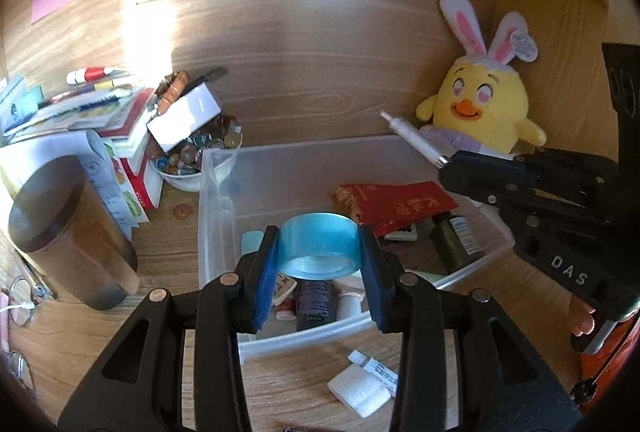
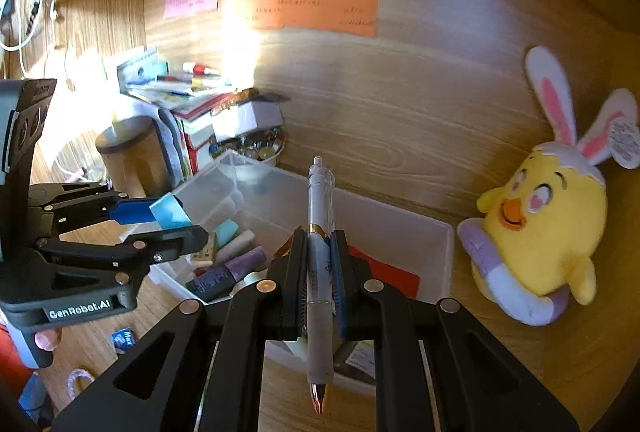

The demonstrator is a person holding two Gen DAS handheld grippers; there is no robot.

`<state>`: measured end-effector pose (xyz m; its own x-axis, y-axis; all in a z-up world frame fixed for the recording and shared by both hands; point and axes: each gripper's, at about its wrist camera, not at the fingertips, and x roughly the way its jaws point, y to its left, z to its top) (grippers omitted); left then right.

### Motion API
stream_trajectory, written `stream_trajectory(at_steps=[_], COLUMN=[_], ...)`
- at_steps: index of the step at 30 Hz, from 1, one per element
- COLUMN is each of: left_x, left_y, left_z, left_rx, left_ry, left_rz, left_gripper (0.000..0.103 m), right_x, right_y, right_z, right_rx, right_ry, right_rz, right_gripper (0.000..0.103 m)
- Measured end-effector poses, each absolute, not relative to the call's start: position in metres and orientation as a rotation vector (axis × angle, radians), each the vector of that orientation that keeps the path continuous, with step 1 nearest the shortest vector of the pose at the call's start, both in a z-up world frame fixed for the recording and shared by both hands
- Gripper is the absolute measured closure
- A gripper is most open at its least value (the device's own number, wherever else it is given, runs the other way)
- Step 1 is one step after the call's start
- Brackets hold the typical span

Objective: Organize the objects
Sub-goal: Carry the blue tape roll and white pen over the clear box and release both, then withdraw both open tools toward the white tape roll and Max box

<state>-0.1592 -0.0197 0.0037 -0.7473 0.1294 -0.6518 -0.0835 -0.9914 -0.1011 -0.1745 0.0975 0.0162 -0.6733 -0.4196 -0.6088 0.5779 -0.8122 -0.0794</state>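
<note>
Fingers [image 1: 267, 272] of the left gripper [image 1: 320, 264] clamp a blue tape roll [image 1: 319, 246] above the clear bin [image 1: 218, 192]; the right gripper [image 2: 319, 268] pinches a white pen [image 2: 320, 272]. Released from here, the pen's long overhang would probably tip it onto the counter [image 1: 168, 264].

The left gripper [image 1: 319, 264] clamps a blue tape roll [image 1: 319, 245] between its blue pads, held above the clear plastic bin [image 1: 218, 188]. Bin contents — a red envelope [image 1: 400, 206], a dark bottle [image 1: 456, 238] and smaller items. The right gripper [image 1: 452, 168] enters from the right edge, closed on a white pen [image 1: 412, 140]. A yellow chick plush [image 1: 480, 100] sits behind the bin — against the wooden back panel.
</note>
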Motion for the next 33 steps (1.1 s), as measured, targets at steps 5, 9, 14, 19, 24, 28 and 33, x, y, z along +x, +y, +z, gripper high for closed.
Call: stream_trajectory(at_steps=[5, 9, 14, 19, 24, 28, 33], left_x=[-0.168, -0.172, -0.174, -0.170, -0.160, -0.149, -0.131], left_y=[-0.020, -0.021, -0.023, -0.020, -0.019, -0.019, -0.020], left_z=[-0.008, -0.014, -0.018, -0.015, -0.006, 0.005, 0.017], left_rx=[-1.106, -1.130, -1.150, -1.126, -1.081, -1.031, -0.975], left_ry=[-0.068, -0.066, -0.072, -0.041, -0.040, -0.042, -0.039], left_rz=[2.849, 2.845, 2.835, 2.839, 2.846, 2.858, 2.874], left_gripper=[0.065, 0.065, 0.065, 0.062, 0.049, 0.040, 0.025], right_x=[-0.185, -0.191, -0.196, -0.199, -0.196, -0.188, -0.179], right_y=[0.082, 0.073, 0.067, 0.064, 0.067, 0.075, 0.086], right_z=[-0.002, -0.017, -0.030, -0.034, -0.031, -0.023, -0.009], right_rx=[0.840, 0.892, 0.950, 1.002, 1.019, 0.999, 0.963], right_ry=[0.422, 0.450, 0.451, 0.456, 0.443, 0.431, 0.395], right_rz=[-2.388, -2.357, -2.318, -2.289, -2.295, -2.322, -2.358], right_gripper=[0.093, 0.093, 0.093, 0.092, 0.077, 0.060, 0.045])
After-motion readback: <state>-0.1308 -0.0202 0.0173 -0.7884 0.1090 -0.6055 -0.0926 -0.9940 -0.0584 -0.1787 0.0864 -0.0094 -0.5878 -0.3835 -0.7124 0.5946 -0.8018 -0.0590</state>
